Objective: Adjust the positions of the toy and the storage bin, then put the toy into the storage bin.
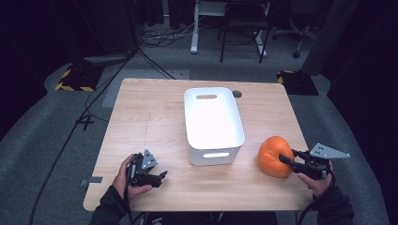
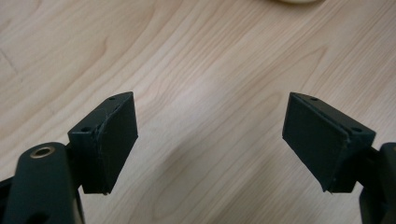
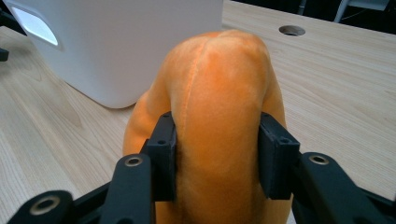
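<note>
One tool, the right tool (image 1: 287,160), clamps the orange plush pumpkin (image 1: 274,155); the left tool (image 1: 162,177) is apart; the white bin (image 1: 213,123) waits unfilled.

Gripper (image 3: 215,156): your right one, its two black jaws rising from the bottom edge.
Grip: you have both pads pressed into the sides of the plush (image 3: 219,116), denting it.
Plush: orange, soft, with a seam running up its middle; it rests on the table (image 3: 336,84).
Bin (image 3: 121,42): white, just behind the plush to the left, a handle slot at its far left.
Hole (image 3: 292,30): round, in the table top, well beyond the plush.
</note>
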Demonstrator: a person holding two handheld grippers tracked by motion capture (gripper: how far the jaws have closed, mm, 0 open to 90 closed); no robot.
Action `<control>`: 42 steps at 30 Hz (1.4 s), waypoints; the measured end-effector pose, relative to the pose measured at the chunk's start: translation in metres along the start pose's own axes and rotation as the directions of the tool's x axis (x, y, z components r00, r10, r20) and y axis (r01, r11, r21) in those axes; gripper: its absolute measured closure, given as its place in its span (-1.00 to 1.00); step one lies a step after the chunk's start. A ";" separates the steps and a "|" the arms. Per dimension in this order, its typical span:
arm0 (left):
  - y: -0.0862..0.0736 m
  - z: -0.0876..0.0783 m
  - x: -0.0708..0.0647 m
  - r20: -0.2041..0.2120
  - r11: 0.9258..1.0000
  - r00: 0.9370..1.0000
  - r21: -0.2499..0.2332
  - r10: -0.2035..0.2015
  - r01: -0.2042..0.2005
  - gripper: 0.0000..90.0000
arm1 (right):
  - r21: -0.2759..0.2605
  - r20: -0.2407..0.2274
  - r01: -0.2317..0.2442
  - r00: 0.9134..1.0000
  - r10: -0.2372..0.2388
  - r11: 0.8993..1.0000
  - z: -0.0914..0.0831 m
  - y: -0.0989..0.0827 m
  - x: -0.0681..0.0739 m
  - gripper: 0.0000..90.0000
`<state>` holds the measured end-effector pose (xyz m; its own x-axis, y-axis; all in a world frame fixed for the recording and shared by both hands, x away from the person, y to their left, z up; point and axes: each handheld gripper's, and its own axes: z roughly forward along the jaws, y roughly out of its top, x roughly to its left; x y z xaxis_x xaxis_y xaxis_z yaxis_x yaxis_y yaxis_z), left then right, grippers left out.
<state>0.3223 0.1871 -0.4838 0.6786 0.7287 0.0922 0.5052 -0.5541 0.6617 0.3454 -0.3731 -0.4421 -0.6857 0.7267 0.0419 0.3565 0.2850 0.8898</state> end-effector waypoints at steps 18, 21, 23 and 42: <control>-0.027 0.003 0.010 0.043 0.992 0.992 -0.023 -0.121 0.122 -0.61 | -0.011 -0.013 0.018 1.000 -0.018 1.000 0.000 -0.001 -0.001 0.28; -0.025 0.004 0.010 0.041 0.992 0.991 -0.023 -0.126 0.127 -0.63 | -0.012 -0.019 0.010 1.000 -0.010 1.000 -0.001 -0.001 -0.001 0.30; -0.025 0.004 0.010 0.041 0.992 0.991 -0.023 -0.124 0.125 -0.63 | -0.004 -0.014 0.033 0.999 -0.033 0.999 -0.001 -0.001 -0.003 0.31; -0.025 0.004 0.010 0.040 0.992 0.991 -0.024 -0.124 0.125 -0.63 | -0.007 -0.012 0.033 0.999 -0.034 0.999 -0.001 0.004 0.001 0.37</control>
<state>0.3186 0.2066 -0.5029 0.6313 0.7753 -0.0204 0.5731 -0.4486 0.6858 0.3455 -0.3717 -0.4380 -0.7048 0.7091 0.0175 0.3286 0.3045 0.8940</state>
